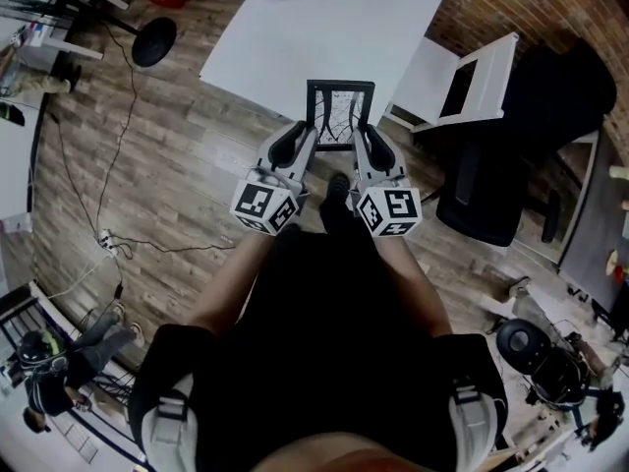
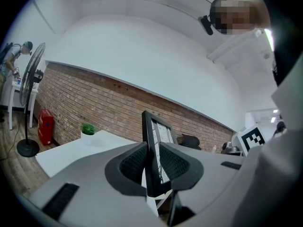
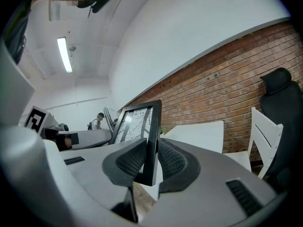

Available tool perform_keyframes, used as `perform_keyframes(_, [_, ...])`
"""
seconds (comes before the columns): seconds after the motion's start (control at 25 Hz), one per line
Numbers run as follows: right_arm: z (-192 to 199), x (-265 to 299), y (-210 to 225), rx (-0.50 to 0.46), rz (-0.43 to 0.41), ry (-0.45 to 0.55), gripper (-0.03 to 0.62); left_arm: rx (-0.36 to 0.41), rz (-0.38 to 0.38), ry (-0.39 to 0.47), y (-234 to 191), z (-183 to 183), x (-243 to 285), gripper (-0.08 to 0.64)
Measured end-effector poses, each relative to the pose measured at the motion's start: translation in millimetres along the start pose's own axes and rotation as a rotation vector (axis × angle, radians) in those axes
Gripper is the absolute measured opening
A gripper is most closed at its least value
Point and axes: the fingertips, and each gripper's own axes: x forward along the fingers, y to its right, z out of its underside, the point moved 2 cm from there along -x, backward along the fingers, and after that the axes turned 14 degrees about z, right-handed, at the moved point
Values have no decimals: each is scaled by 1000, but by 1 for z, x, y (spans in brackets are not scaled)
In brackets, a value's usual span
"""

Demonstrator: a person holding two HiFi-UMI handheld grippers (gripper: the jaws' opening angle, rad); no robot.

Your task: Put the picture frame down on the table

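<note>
Black-edged picture frame (image 1: 340,116), upright.

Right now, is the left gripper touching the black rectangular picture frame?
Touching. In the left gripper view, the left gripper has its dark textured pads pressed against both faces of the black rectangular picture frame, no gap either side.

Head camera high, gripper cameras close
My head view looks steeply down onto the white table (image 1: 324,37); each gripper view sits close behind its own fingers (image 2: 134,162), facing roughly level toward the brick wall (image 2: 94,103). All three share the picture frame (image 1: 340,116).
</note>
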Motion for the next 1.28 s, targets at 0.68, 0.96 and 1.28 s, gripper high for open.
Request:
perform_keyframes(0.68, [-9, 37, 13, -19, -67, -18, 71, -13, -68, 28, -21, -4, 25, 87])
perform_keyframes(0.96, [-4, 44, 11, -42, -70, -30, 69, -18, -91, 2, -28, 6, 23, 87])
perform_keyframes(1.28, [-4, 62, 9, -29, -47, -44, 69, -34, -74, -3, -47, 1, 33, 87])
